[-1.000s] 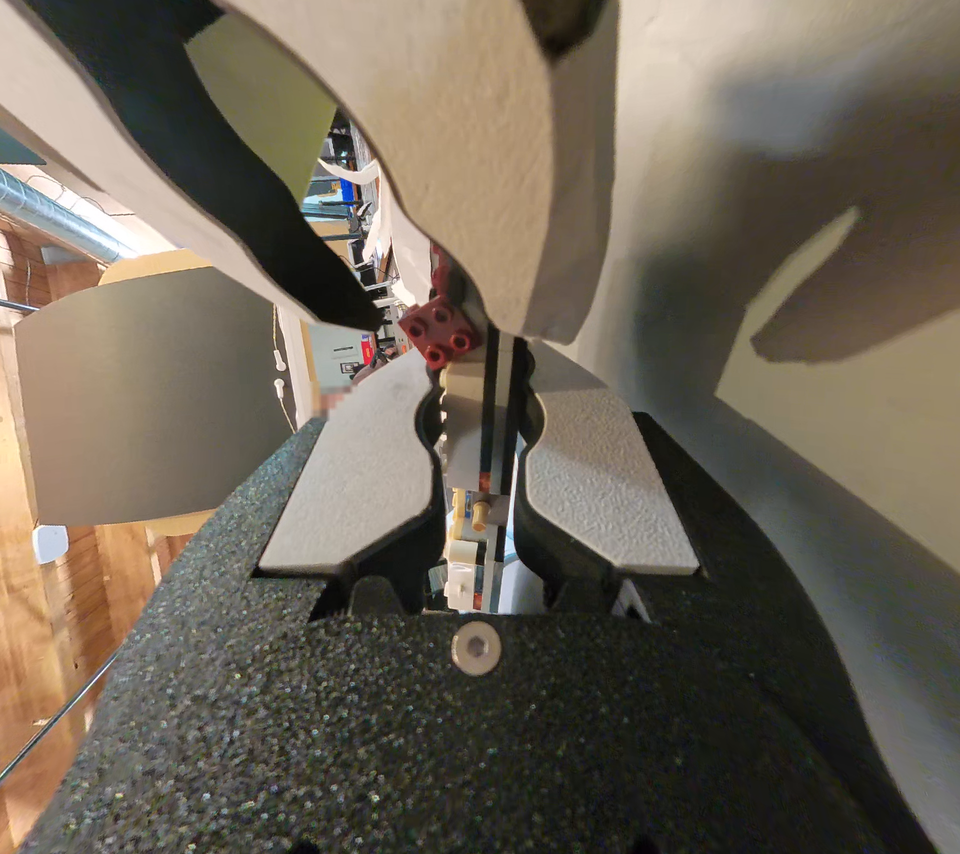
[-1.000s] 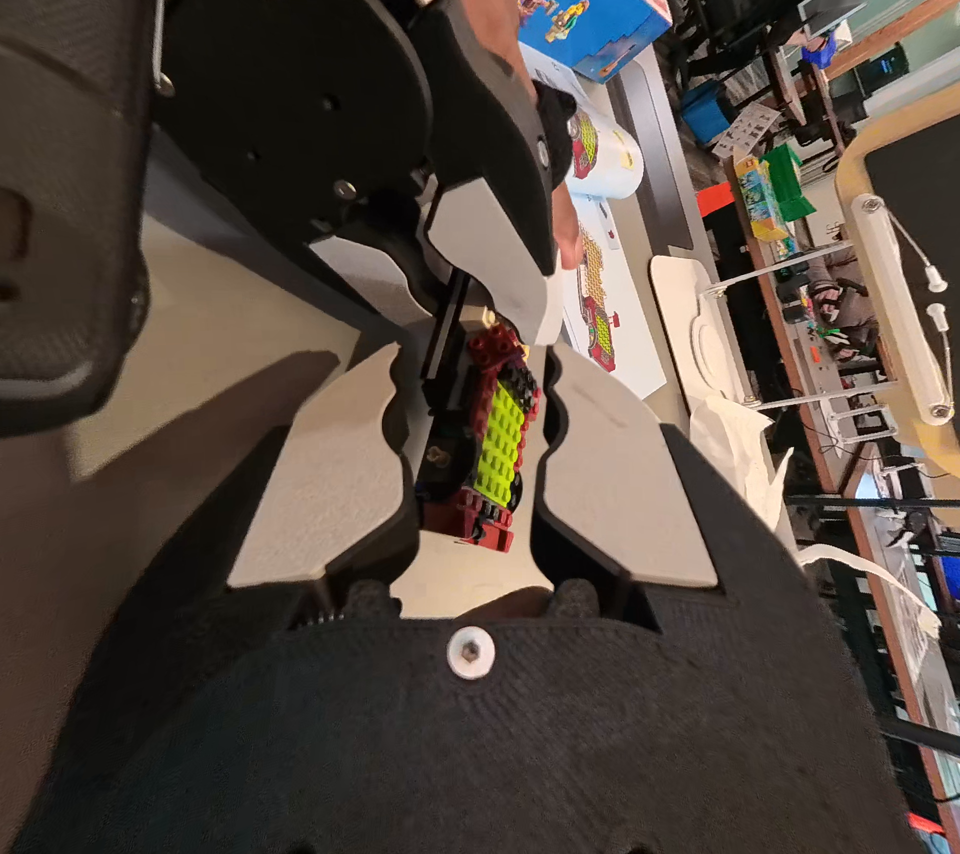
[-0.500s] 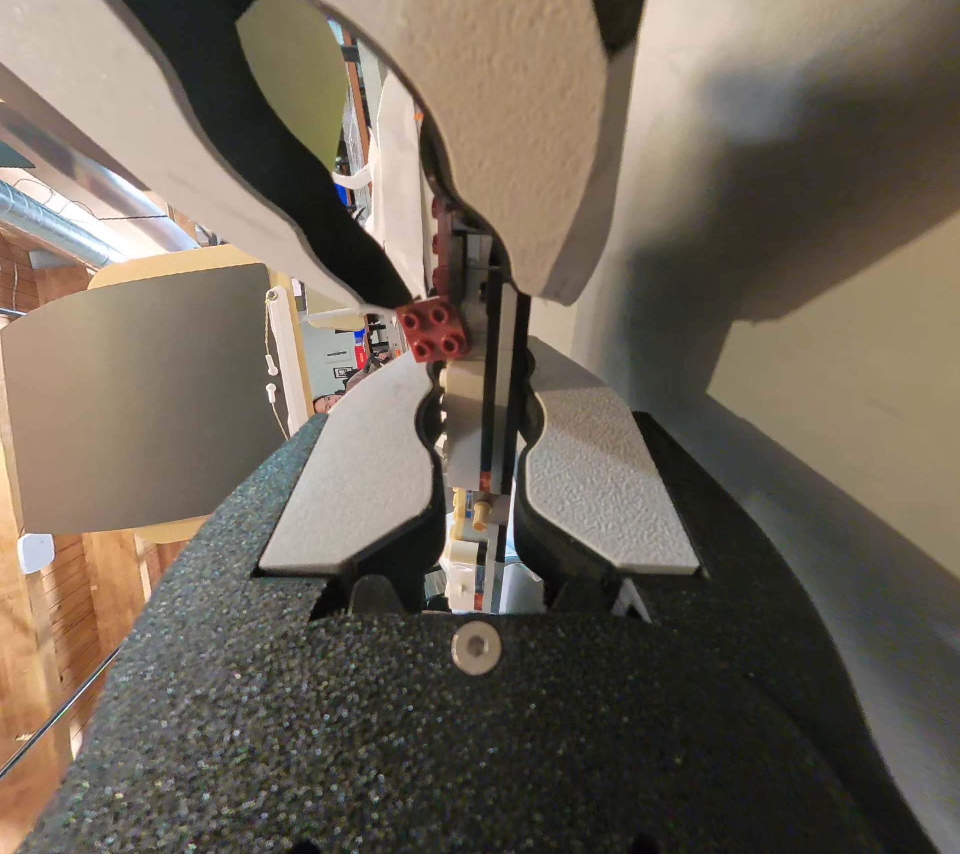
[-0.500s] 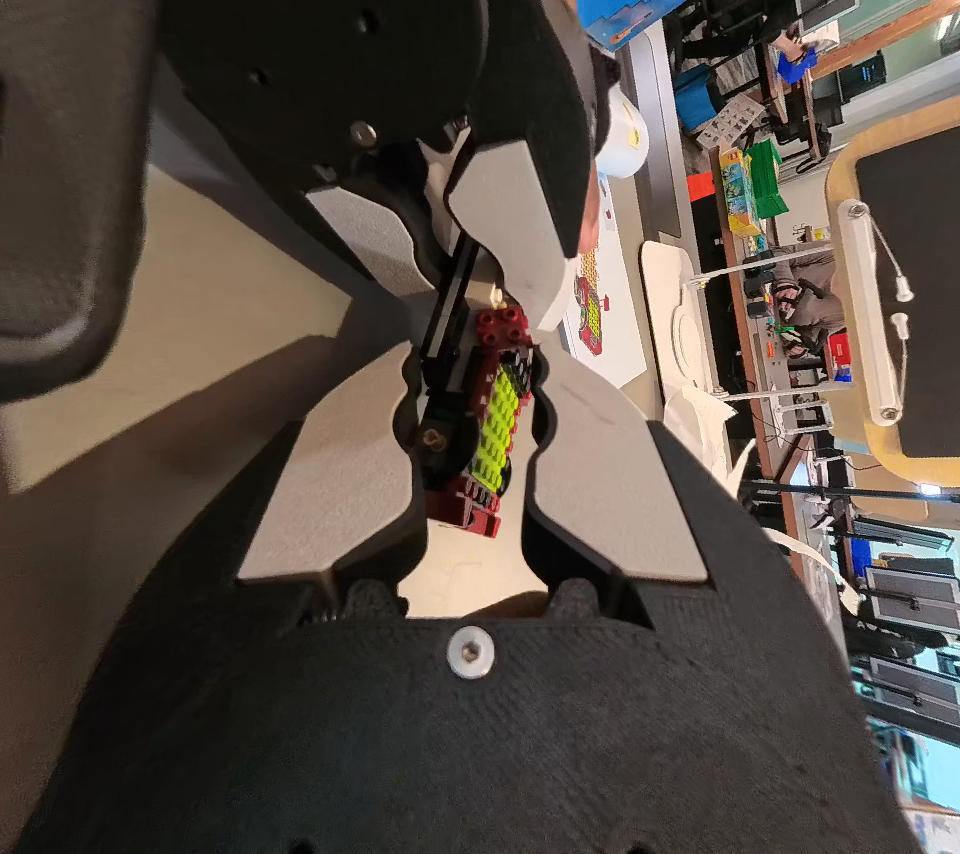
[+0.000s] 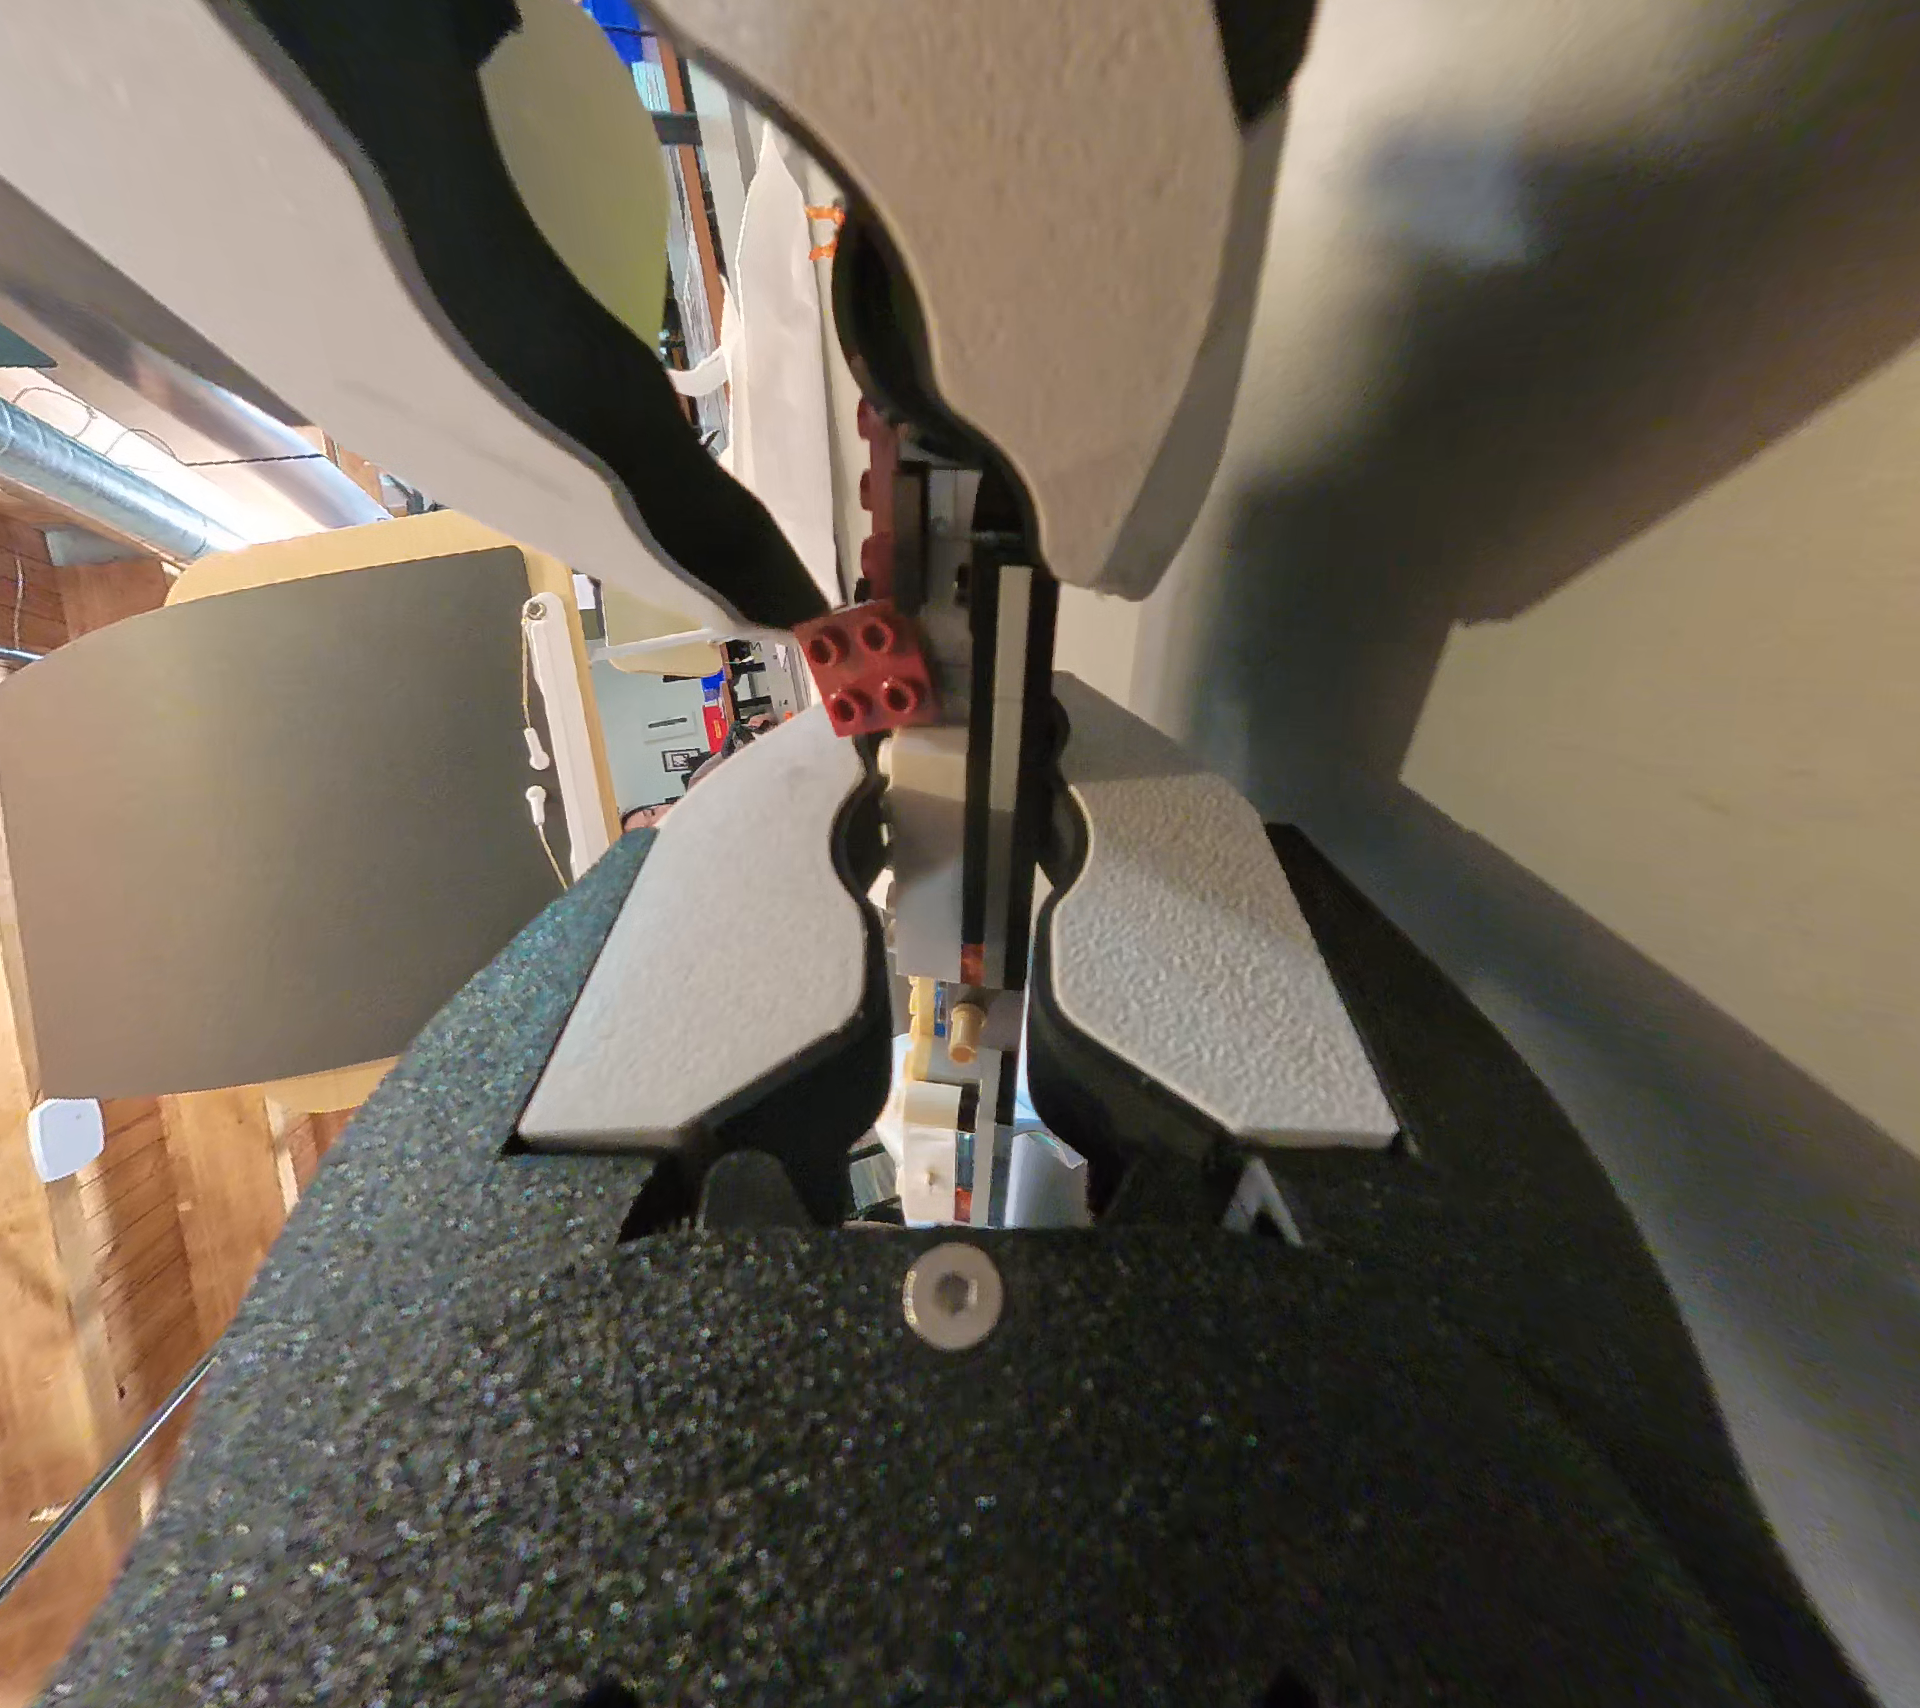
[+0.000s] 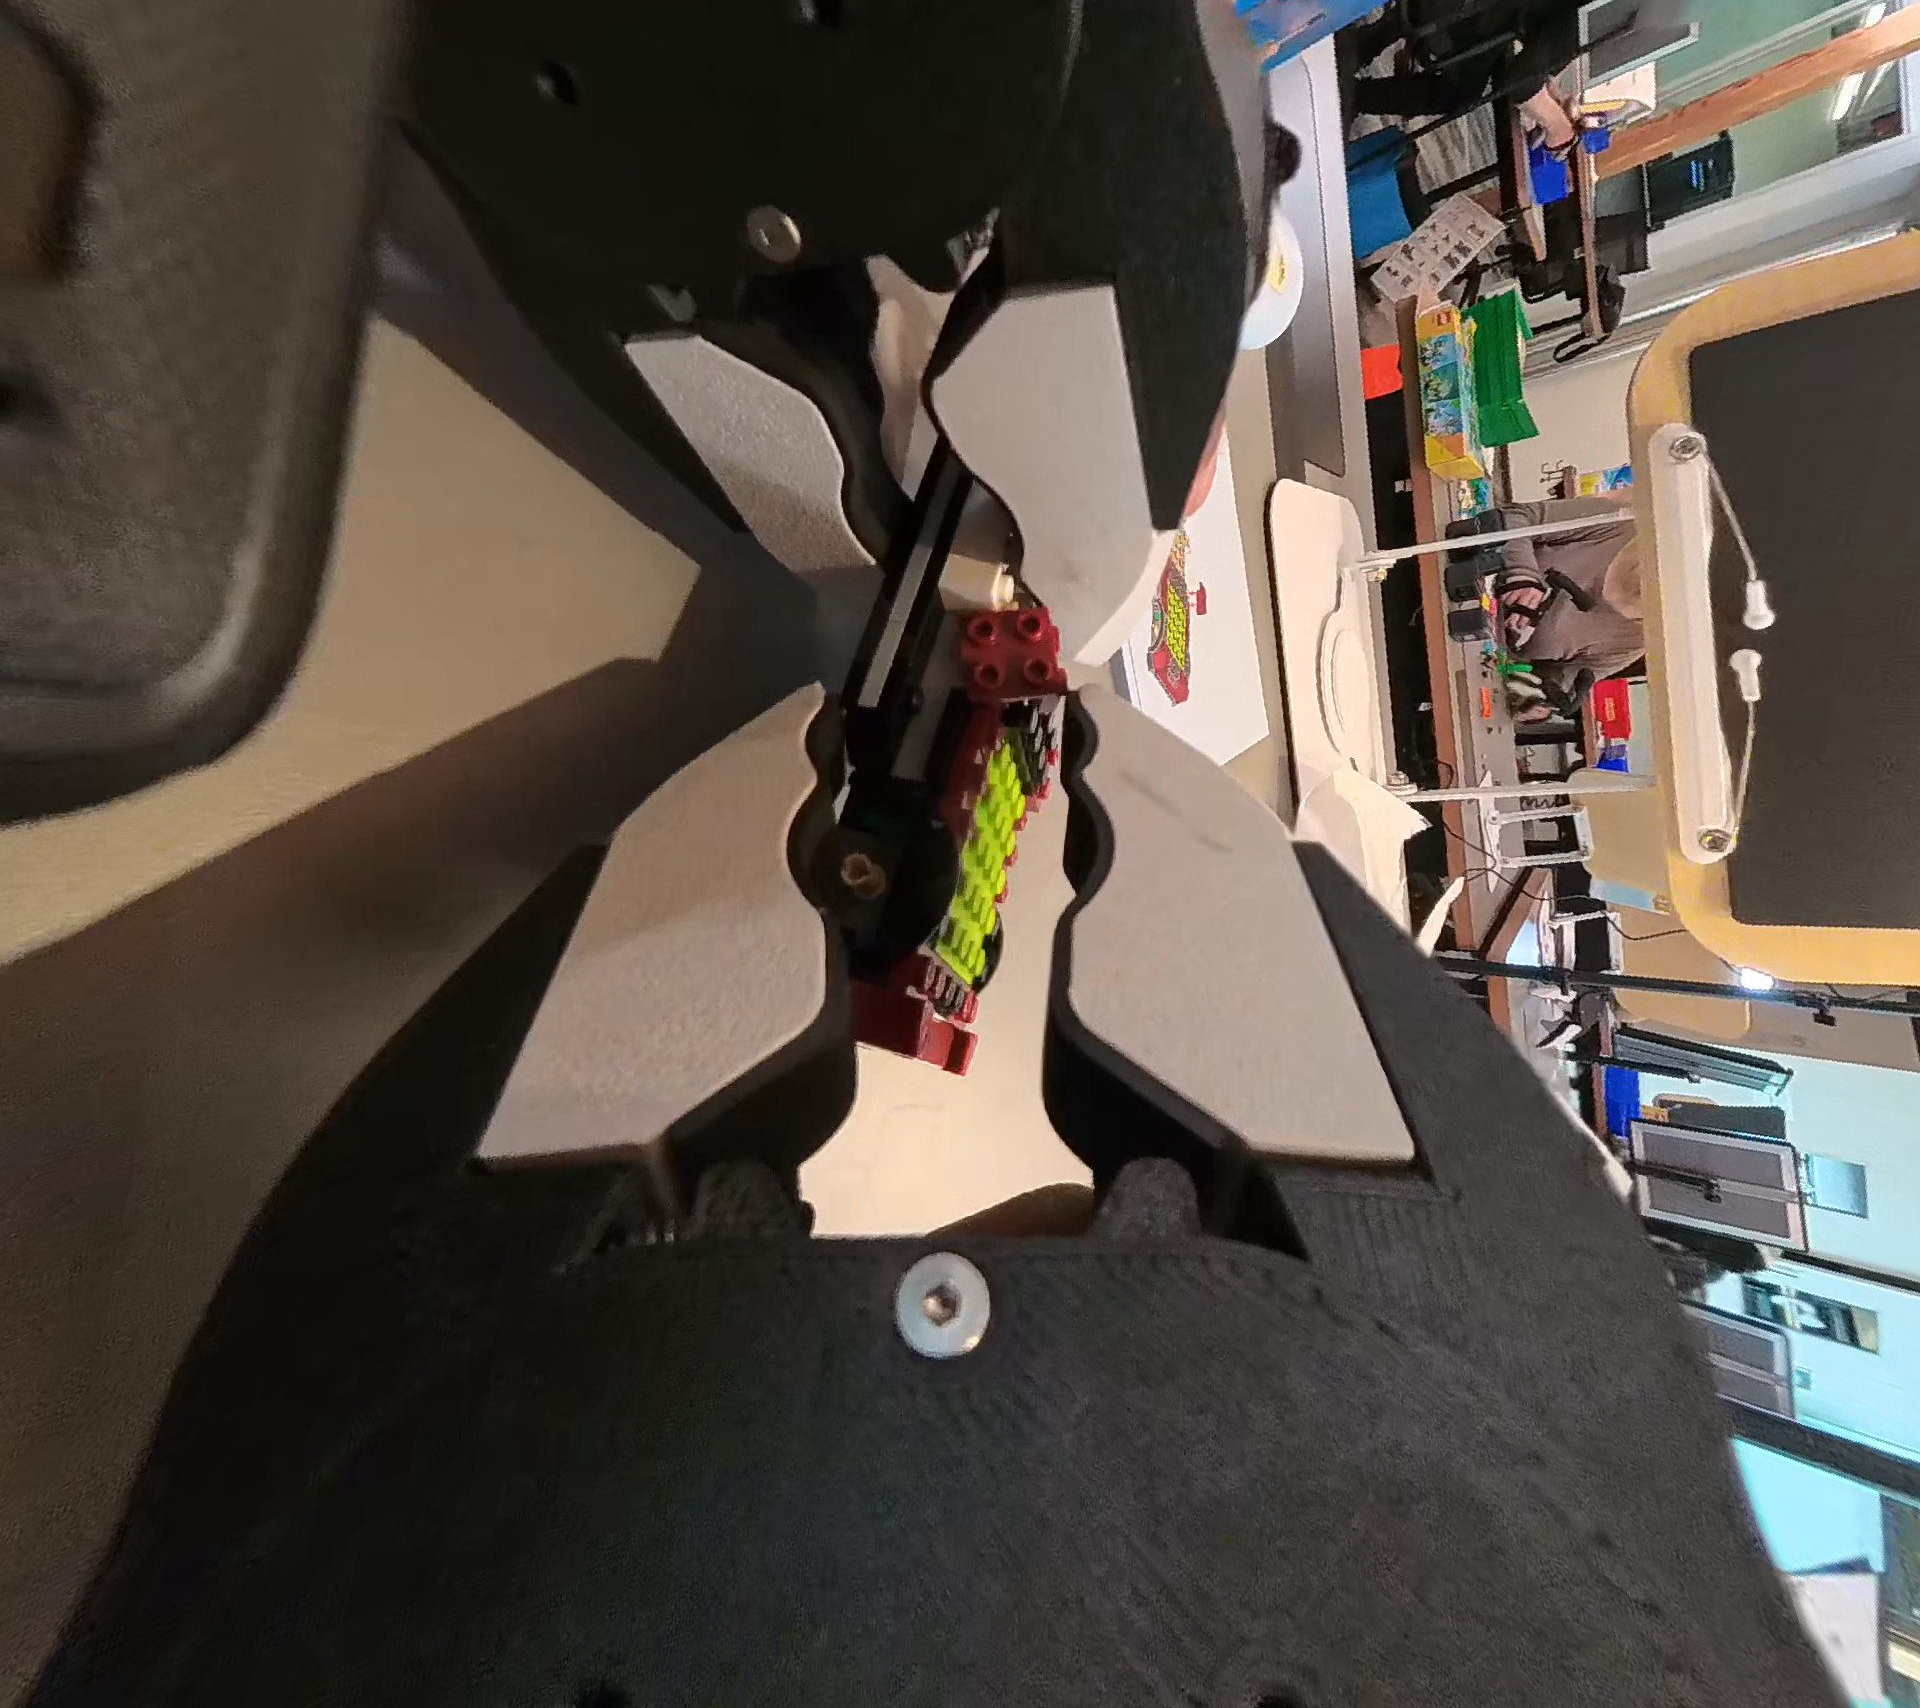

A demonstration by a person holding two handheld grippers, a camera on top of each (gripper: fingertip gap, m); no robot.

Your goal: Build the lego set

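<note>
Left tongs point(image 5: 961, 811): clamped on one end of the toy brick car point(image 6: 977, 837).
Right tongs point(image 6: 961, 811): pinching its other end, above the desk point(image 6: 499, 536).
Risk: the opposed squeeze could pop the small red brick point(image 6: 1013, 648) off.

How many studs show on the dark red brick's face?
4, in a two-by-two square on the dark red brick, at the end of the brick car held between both grippers; none appears hidden.

Each gripper has a black, grainy, speckled body with one silver hex-socket screw point(image 5: 953, 1293) set in the middle near the jaws. The fingers point(image 5: 717, 952) are faced with pale grey textured plates point(image 6: 1226, 962) with wavy inner edges, backed by black material.
</note>
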